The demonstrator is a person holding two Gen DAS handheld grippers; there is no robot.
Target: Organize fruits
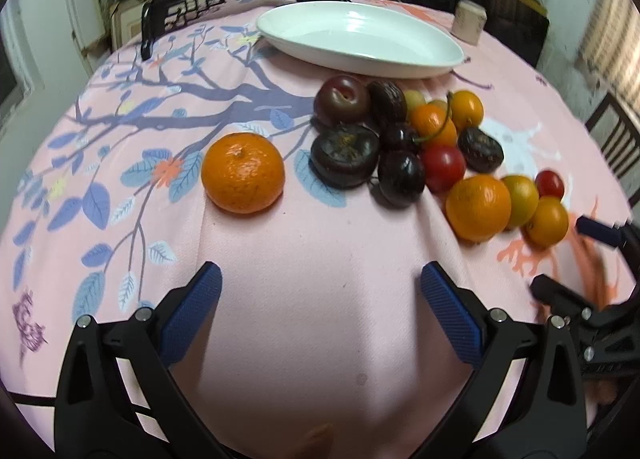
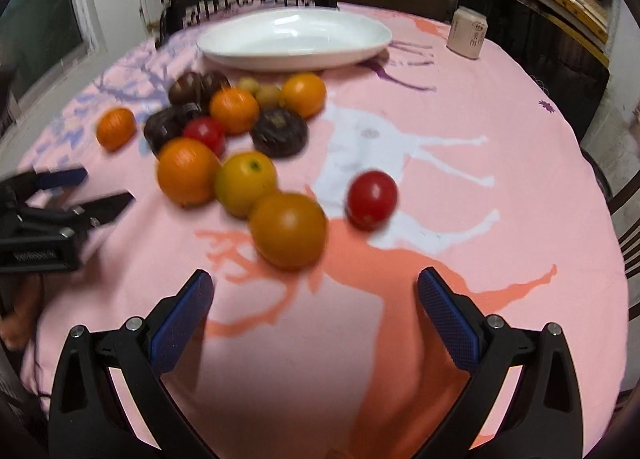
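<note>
A heap of fruit lies on the pink tablecloth: dark plums (image 1: 345,154), cherries (image 1: 401,177), oranges (image 1: 478,207) and red tomatoes (image 1: 442,168). One mandarin (image 1: 243,172) sits apart to the left. A white oval dish (image 1: 360,39) stands behind the heap with nothing in it. My left gripper (image 1: 320,283) is open over bare cloth, in front of the mandarin. My right gripper (image 2: 314,291) is open too, just short of an orange-yellow fruit (image 2: 288,231) and a red tomato (image 2: 372,199). The right view is blurred. Each gripper shows at the edge of the other's view.
A small beige jar (image 2: 467,33) stands at the table's far right. Dark chair backs (image 1: 240,3) line the far edge, and another chair (image 1: 616,139) is at the right. Shelves fill the background.
</note>
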